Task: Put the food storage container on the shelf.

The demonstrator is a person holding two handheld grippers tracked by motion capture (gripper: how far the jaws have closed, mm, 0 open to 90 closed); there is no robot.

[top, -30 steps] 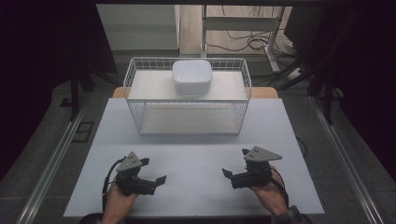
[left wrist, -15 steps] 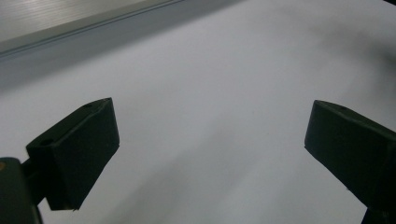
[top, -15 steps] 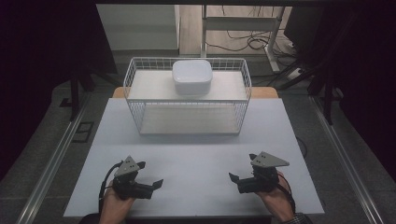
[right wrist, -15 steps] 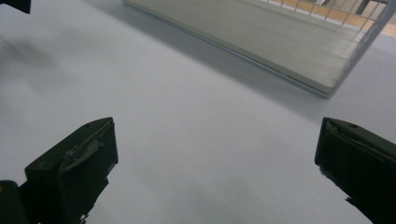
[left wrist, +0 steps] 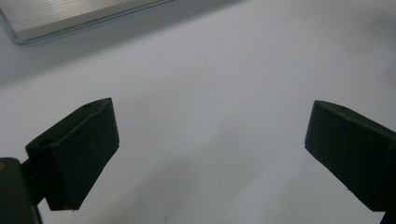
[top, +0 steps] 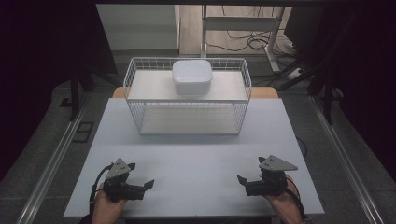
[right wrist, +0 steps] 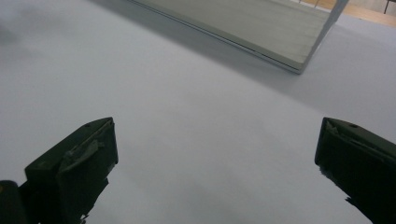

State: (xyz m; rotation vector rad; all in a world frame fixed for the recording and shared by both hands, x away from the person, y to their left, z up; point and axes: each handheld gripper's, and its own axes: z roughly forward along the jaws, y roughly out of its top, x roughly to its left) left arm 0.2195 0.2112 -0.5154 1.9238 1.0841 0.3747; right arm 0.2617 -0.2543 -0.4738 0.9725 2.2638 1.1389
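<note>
Wide bare white counter (top: 196,163) between both grippers, open room on every side. Left gripper (top: 148,185) low near the front edge at left, jaws spread wide apart, pointing inward, nothing between them. Right gripper (top: 240,179) near the front edge at right, close to the right rim, jaws likewise wide apart and empty, pointing inward. Well apart from each other. Wire rack (top: 135,109) at the far half of the counter, well ahead of both sets of jaws. White bowl (top: 192,77) upturned on the rack's top shelf, mid-width, far from either gripper. Rack's lower board (right wrist: 261,28) seen ahead in the right gripper view
</note>
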